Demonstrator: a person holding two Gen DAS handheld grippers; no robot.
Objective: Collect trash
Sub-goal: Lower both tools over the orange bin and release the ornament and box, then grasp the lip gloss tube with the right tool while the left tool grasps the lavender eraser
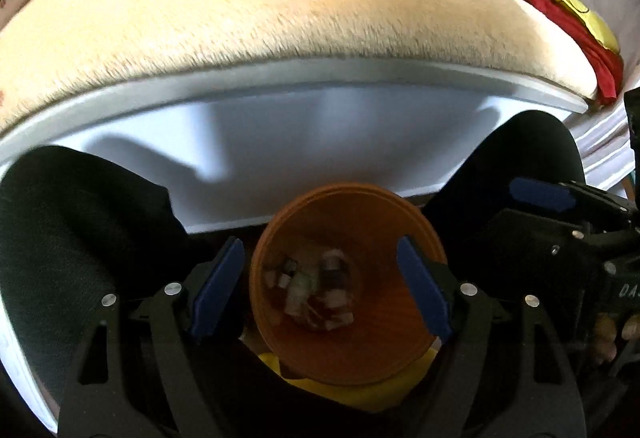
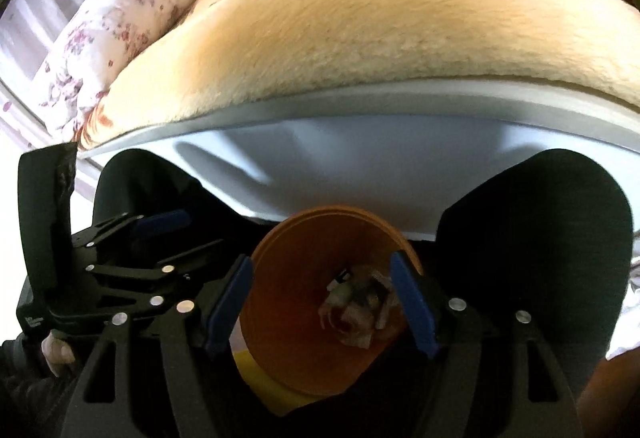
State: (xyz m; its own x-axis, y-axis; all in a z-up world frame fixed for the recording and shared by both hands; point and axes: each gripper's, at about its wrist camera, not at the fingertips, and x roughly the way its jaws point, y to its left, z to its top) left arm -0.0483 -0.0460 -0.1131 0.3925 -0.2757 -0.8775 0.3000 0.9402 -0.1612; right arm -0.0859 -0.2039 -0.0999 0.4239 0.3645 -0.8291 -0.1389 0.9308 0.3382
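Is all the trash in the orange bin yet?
Some is: crumpled scraps lie at the bottom of the orange bin. Nothing is in hand: the left gripper and right gripper both hang open above it. Whether more trash is left elsewhere cannot be seen from here.

Orange bin (image 1: 344, 342), cream fuzzy blanket (image 1: 280, 6), white floral pillow (image 2: 132, 18), red cloth (image 1: 532, 2), blue-padded jaws

1. Plush cream-yellow blanket (image 1: 280, 6) covers the bed, overhanging a white bed frame (image 1: 304, 126).
2. White pillow with pink floral print (image 2: 132, 18) lies at one end.
3. Red cloth (image 1: 560, 18) at the other.
4. Bright daylight.
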